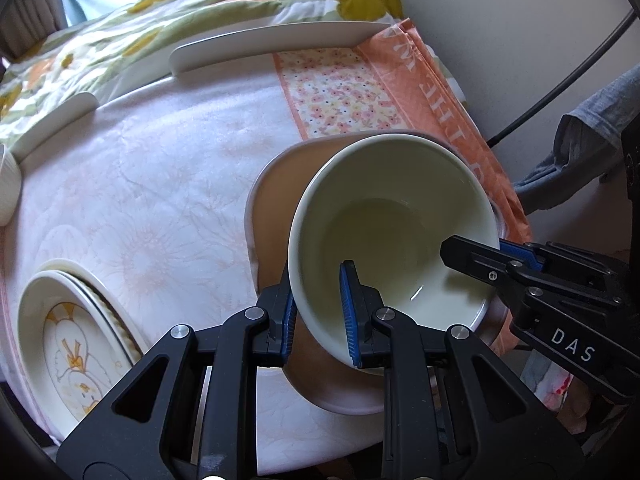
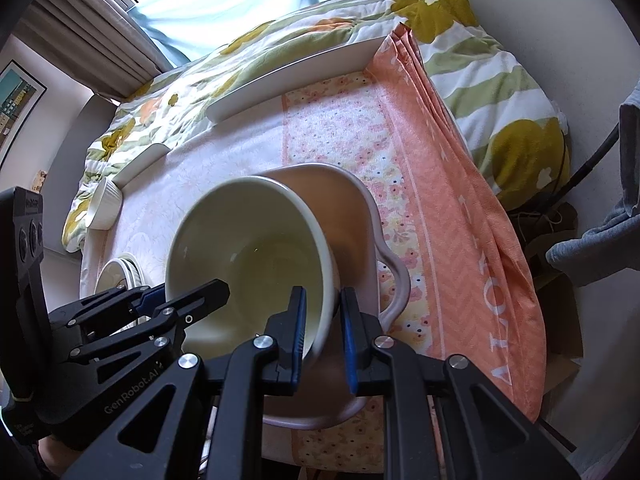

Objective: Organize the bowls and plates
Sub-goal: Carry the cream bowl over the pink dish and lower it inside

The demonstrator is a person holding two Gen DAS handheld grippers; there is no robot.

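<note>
A cream bowl (image 1: 392, 216) is held tilted above a pink dish with a handle (image 1: 276, 196). My left gripper (image 1: 320, 312) is shut on the bowl's near rim, one finger inside and one outside. My right gripper (image 2: 322, 332) is shut on the opposite rim of the same bowl (image 2: 248, 248); it also shows in the left wrist view (image 1: 492, 256). The pink dish (image 2: 360, 216) lies under the bowl on the cloth. A stack of plates with a chick picture (image 1: 76, 344) lies at the table's left.
A small white ribbed ramekin (image 2: 102, 208) stands at the far left. A long white tray (image 1: 276, 46) and a second white tray (image 1: 56, 124) lie along the far edge. An orange floral cloth (image 2: 460, 200) hangs over the right side. A flowered quilt (image 2: 500, 92) lies beyond.
</note>
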